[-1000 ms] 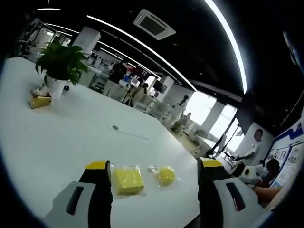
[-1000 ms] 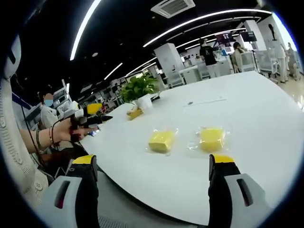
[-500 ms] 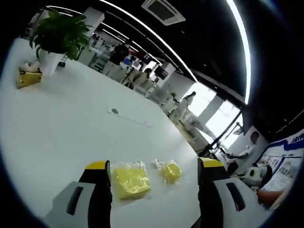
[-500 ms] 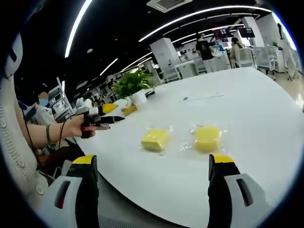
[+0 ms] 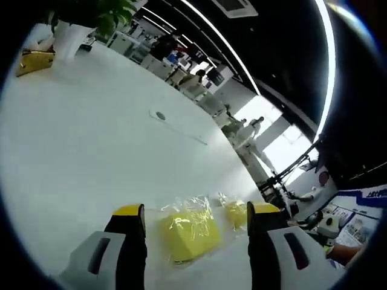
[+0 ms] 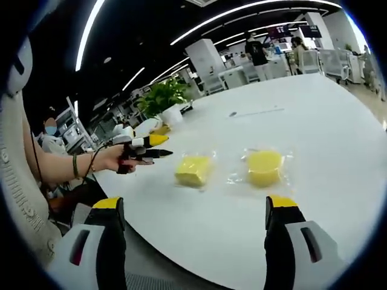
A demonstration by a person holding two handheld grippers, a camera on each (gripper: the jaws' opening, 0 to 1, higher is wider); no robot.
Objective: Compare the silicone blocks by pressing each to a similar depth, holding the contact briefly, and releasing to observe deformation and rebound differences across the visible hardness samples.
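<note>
Fingers of my left gripper point(image 5: 190, 211) stand wide apart with nothing between them, their yellow tips hanging just above the white table point(image 5: 78, 151). In the left gripper view the square silicone block point(image 5: 188, 232), in its crinkled clear wrapper, lies on the table in the gap between my tips, near them but not touched. The round silicone block point(image 5: 236, 212) sits just beyond it, partly hidden behind my right-hand finger. Far off on the table stand a potted plant point(image 5: 72, 24) and a small yellow box point(image 5: 33, 60).

The risk I see here is the wrapper. It is loose and shiny, so a tip coming down at a slant could skid on the film and push the block sideways instead of sinking into it. I would then read the slide as softness. The table is slick too, which would let the sample travel.

In the right gripper view my right gripper point(image 6: 193, 208) is likewise spread wide and empty, held back from the table edge. Both samples lie ahead on the table point(image 6: 314, 121): the square block point(image 6: 192, 170) to the left, the round block point(image 6: 265, 167) to the right, apart from each other. My left hand point(image 6: 118, 160) holds the left gripper point(image 6: 158, 147) low over the table, its tips just beside the square block.

From this angle I judge a second hazard: both grippers converging on the same pair could knock together. Pressing one block deeper than the other would also spoil the comparison.
</note>
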